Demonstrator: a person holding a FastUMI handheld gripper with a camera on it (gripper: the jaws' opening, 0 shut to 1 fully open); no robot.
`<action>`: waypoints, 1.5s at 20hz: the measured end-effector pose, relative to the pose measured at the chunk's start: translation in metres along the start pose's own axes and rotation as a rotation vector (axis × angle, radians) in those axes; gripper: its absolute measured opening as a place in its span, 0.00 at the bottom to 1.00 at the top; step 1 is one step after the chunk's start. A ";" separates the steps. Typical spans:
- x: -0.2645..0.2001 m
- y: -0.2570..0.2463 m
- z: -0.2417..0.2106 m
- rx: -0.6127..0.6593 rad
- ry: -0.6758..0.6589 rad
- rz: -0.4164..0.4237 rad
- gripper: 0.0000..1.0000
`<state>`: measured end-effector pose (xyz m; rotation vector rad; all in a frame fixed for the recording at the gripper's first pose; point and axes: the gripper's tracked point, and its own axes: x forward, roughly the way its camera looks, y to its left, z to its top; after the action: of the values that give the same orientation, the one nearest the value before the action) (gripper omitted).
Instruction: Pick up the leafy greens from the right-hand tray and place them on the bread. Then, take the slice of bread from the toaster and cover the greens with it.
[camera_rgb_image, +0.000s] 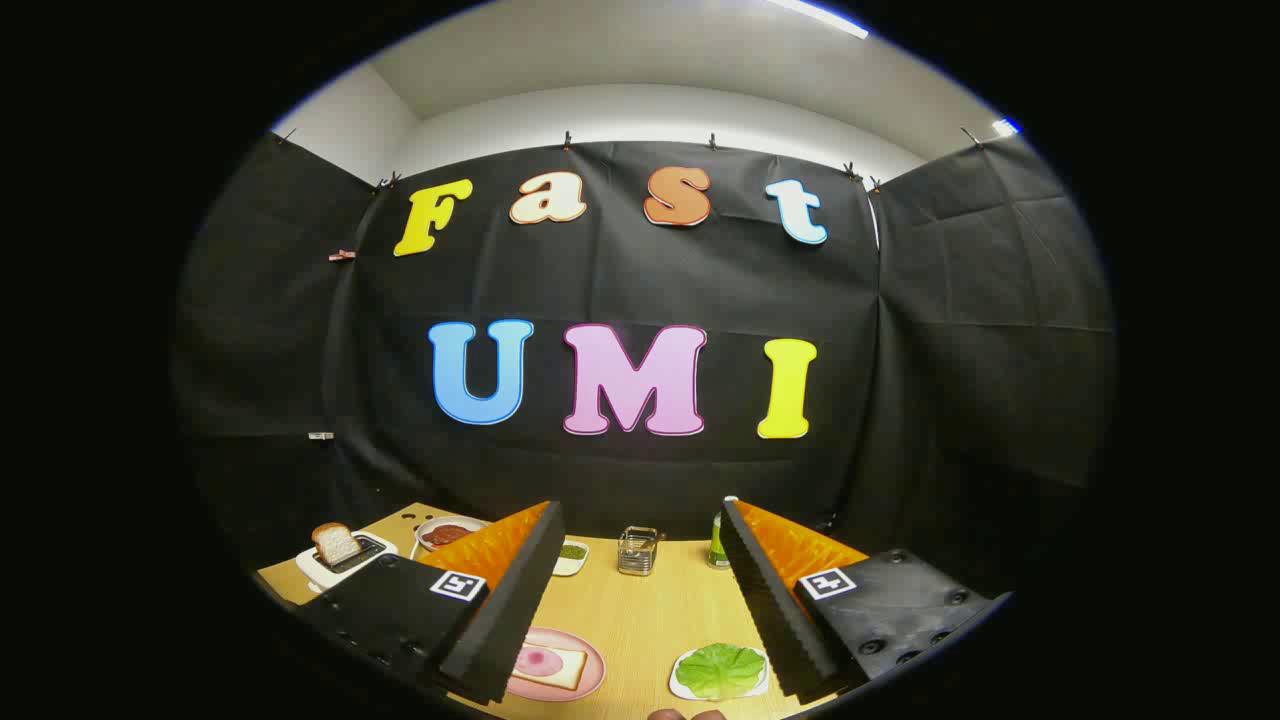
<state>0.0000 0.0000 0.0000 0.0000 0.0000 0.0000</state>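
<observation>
- Wooden tabletop (650, 620) backed by black cloth walls; gripper (640, 600) held high above it, jaws wide apart and holding nothing.
- Leafy greens (720, 670) lie flat on a small white tray (682, 688) between the fingers, close against the right finger (770, 610). To judge from this, the pick-up has not begun.
- Pink plate (590, 655) with a bread slice (553, 668) topped by a pink round (probably ham) sits just beside the left finger (510, 610), near the greens' tray.
- Suggested approach: lower the open jaws straight over the leaf and centre it between them before closing. A thin leaf is likely to slip from a shallow pinch, and the tray may lift with it.
- White toaster (335, 565), a second slice (336, 543) standing out of its slot, lies beyond the left finger.
- Bystanders at the far edge: bowl of red sauce (447, 533), small dish of green (572, 553), wire holder (638, 550), green bottle (719, 540). All stand well apart from the short path between tray and plate.
</observation>
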 end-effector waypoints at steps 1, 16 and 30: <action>0.001 -0.001 -0.001 0.000 -0.001 -0.001 0.97; 0.007 -0.021 -0.041 0.007 0.117 -0.031 0.97; 0.028 -0.063 -0.176 0.010 0.473 -0.086 0.98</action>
<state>0.0284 -0.0634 -0.1763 0.0104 0.4727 -0.0864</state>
